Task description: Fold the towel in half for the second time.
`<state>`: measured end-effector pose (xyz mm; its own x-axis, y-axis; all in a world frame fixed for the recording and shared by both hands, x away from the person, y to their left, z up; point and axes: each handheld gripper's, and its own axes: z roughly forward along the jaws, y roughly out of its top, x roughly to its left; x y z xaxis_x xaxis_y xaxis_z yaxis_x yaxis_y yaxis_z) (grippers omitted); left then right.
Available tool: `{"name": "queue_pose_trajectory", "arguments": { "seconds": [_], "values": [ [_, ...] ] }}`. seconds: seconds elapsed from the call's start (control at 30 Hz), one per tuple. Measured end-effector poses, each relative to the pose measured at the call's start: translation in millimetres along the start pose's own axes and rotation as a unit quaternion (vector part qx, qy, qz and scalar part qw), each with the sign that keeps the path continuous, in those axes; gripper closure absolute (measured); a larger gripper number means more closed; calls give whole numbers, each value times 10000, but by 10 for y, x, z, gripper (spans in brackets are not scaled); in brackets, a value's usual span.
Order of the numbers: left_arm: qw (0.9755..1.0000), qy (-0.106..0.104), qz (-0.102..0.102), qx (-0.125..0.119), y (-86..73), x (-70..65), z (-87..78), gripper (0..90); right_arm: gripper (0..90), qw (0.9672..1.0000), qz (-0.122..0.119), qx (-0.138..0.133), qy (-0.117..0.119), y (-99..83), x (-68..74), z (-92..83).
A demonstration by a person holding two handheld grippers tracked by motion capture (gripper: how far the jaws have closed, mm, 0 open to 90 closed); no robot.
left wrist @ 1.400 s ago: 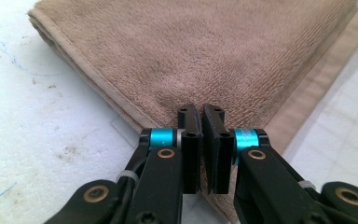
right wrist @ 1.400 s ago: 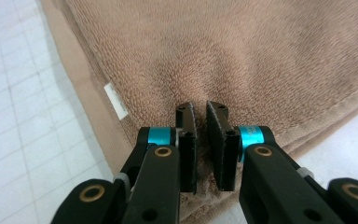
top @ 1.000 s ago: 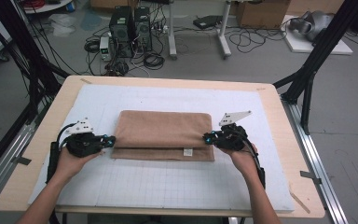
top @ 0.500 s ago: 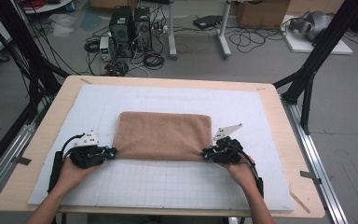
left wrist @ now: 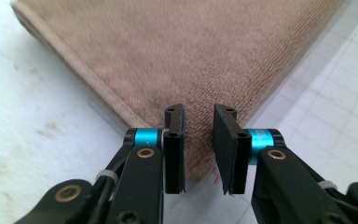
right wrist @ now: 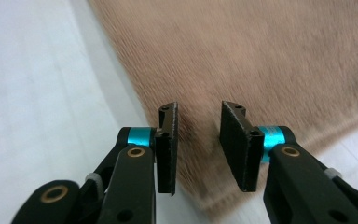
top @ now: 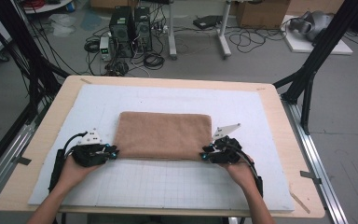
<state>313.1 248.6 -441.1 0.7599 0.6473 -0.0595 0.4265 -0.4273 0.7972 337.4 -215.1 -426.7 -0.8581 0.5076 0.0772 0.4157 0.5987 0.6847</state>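
Nearest to me, low in the high view, my two hands come in from the bottom edge, each with one pair of tongs. My left tongs (top: 112, 152) sit at the lower left corner of the one brown towel (top: 163, 135); my right tongs (top: 205, 156) sit at its lower right corner. Both pairs have just been opening. In the left gripper view the left tongs (left wrist: 199, 151) stand slightly spread with the towel's corner (left wrist: 200, 60) lying in the gap below them, and the pads press on nothing. In the right gripper view the right tongs (right wrist: 198, 149) are spread the same way above the other near corner of the cloth (right wrist: 261, 60), again with no pinch.

The towel lies folded into a flat rectangle in the middle of the frame, on the white gridded mat (top: 168, 186) that covers the wooden surface (top: 284, 121). I judge it soft, light and limp: it should sag between two holds and not slip much, its pile giving the pads some bite. It is not fragile. The stitched hem at the corners looks the firmest place to take hold, one corner per pair, catching all folded layers together.

Farther up the frame, beyond the surface, the floor (top: 261, 60) carries cables and two dark computer towers (top: 130, 23).
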Motion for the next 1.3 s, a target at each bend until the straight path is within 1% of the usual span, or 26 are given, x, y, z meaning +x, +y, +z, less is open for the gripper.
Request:
{"name": "queue_pose_trajectory", "arguments": {
  "seconds": [0.03,0.07,0.13,0.23,0.27,0.3,0.33,0.4,0.47,0.5,0.57,0.63,0.67,0.73,0.8,0.83,0.87,1.0,1.1,1.17,1.3],
  "values": [
    [10000,-12,-29,-30,-11,7,-2,735,669,10000,37,-5,-10,-27,-6,6],
    [10000,-8,-13,-24,-10,6,-4,734,669,10000,59,-56,-10,-53,-6,5],
    [10000,28,67,4,-7,-4,2,732,669,9999,74,-122,-8,-80,-9,2],
    [10000,7,39,-14,-2,-2,-3,716,653,9998,93,-158,17,-77,-12,1],
    [10000,9,-11,-52,3,-1,-9,699,627,9997,107,-197,29,-70,-17,-8],
    [9999,8,-54,-101,13,3,-18,671,600,9995,114,-307,6,-61,-19,-19],
    [9999,5,-90,-140,27,8,-31,642,571,9991,125,-394,-57,-51,-26,-41],
    [9996,37,-139,-255,62,9,-50,602,507,9976,266,-629,-86,-35,-57,-81],
    [9994,40,-137,-313,97,16,-65,557,431,9963,363,-763,-140,-19,-82,-113],
    [9993,32,-139,-340,109,16,-73,535,381,9954,401,-842,-218,-14,-81,-127],
    [9992,12,-156,-381,118,16,-84,500,338,9941,422,-957,-298,-12,-80,-151],
    [9990,40,-206,-392,119,7,-94,447,290,9935,495,-971,-316,-21,-79,-166],
    [9991,59,-181,-381,119,9,-103,424,279,9932,501,-1005,-301,-25,-88,-170],
    [9989,105,-231,-395,120,6,-115,376,255,9927,546,-1031,-313,-29,-84,-183],
    [9988,70,-243,-419,119,8,-128,362,230,9926,550,-1044,-290,-27,-76,-190],
    [9988,78,-258,-420,118,6,-132,351,216,9926,519,-1049,-315,-25,-74,-189],
    [9989,95,-254,-392,117,5,-140,328,216,9928,539,-1022,-306,-24,-62,-190],
    [9986,158,-275,-421,109,-6,-176,274,199,9937,477,-972,-299,-28,-35,-216],
    [9984,171,-292,-447,98,-11,-206,257,189,9938,465,-953,-339,-41,-18,-253],
    [9984,189,-288,-439,91,-10,-221,244,186,9934,465,-991,-350,-56,-17,-276],
    [9983,202,-313,-451,72,-8,-248,229,176,9928,533,-1012,-369,-90,-15,-306]
  ]
}}
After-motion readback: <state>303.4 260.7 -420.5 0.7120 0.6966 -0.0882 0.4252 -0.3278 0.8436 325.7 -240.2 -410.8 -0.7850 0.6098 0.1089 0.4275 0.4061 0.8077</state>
